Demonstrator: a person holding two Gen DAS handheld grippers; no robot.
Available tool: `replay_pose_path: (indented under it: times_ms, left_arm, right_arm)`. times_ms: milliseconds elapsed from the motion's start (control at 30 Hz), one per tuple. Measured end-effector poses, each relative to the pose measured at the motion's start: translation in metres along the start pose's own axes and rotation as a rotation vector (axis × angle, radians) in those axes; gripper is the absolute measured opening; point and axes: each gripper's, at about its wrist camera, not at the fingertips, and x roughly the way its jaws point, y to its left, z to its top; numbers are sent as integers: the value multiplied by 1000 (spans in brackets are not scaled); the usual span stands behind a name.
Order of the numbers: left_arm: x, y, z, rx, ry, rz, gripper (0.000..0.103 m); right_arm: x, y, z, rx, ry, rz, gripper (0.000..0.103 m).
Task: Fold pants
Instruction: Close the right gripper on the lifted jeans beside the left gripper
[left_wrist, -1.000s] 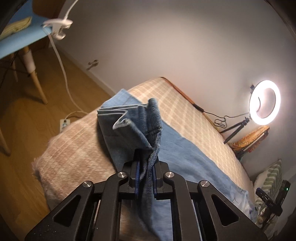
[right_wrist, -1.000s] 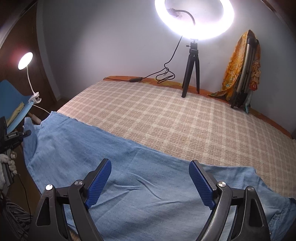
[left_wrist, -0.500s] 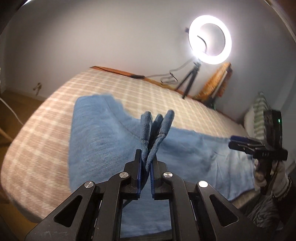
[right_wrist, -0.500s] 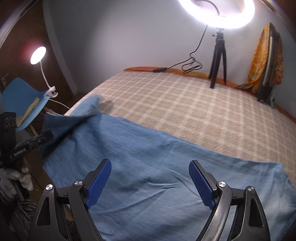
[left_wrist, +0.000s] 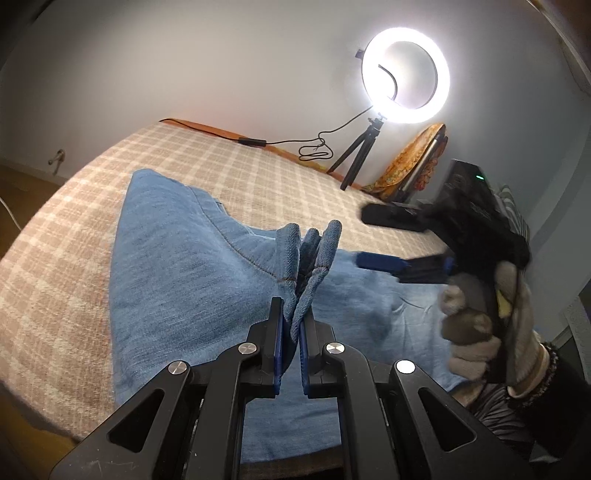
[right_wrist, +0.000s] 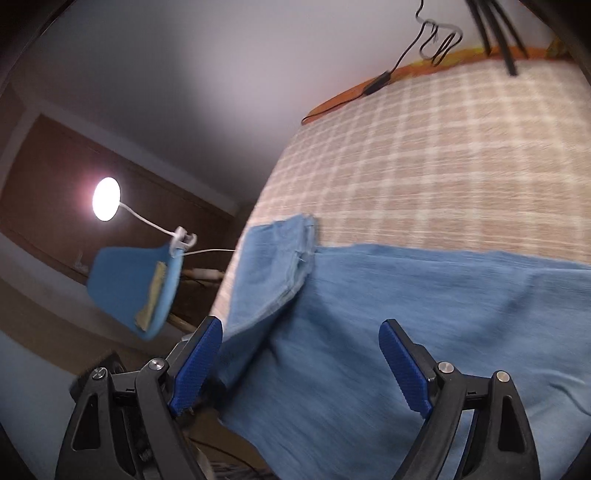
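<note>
Blue denim pants (left_wrist: 192, 288) lie spread along the near edge of a beige checked bed (left_wrist: 229, 173). My left gripper (left_wrist: 291, 325) is shut on a bunched fold of the denim, and several layers stick up beyond its pads. In the left wrist view my right gripper (left_wrist: 369, 238) reaches in from the right above the pants, held by a gloved hand (left_wrist: 476, 325). The right wrist view shows that gripper (right_wrist: 301, 354) open just over the denim (right_wrist: 424, 314), with nothing pressed between its blue pads. A folded-over end of the pants (right_wrist: 277, 266) lies ahead of it near the bed's left edge.
A lit ring light on a tripod (left_wrist: 406, 74) and its cable (left_wrist: 314, 147) stand at the far side of the bed, beside an orange patterned cloth (left_wrist: 410, 162). Left of the bed are a blue chair (right_wrist: 129, 288) and a clip lamp (right_wrist: 107, 194).
The left gripper swung round with the denim fold, then held still. The right gripper rolled and dropped toward the left end of the pants, closing in on the left gripper, still open.
</note>
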Motion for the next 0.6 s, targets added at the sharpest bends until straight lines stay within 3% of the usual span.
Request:
replay_pose_path:
  times_ms: [267,400,500,567,600]
  left_arm:
    - [-13,3,-6,-24,1,-62,6]
    - [-13,-5,-10,-6,24,-98,6]
    - [-6,-18,-16,52,57,-90,6]
    - [-1,-23,-18,73,71,-83,5]
    - [2,-25,-19,80,78,-77,6]
  right_arm:
    - [75,-1,3,86,126,100,81]
    - [94,4,9,98,116,130,76]
    - [99,2,15,118,82,156,56]
    - [98,2,18,106,69,137,24]
    - [99,4,18,86,68,114,21]
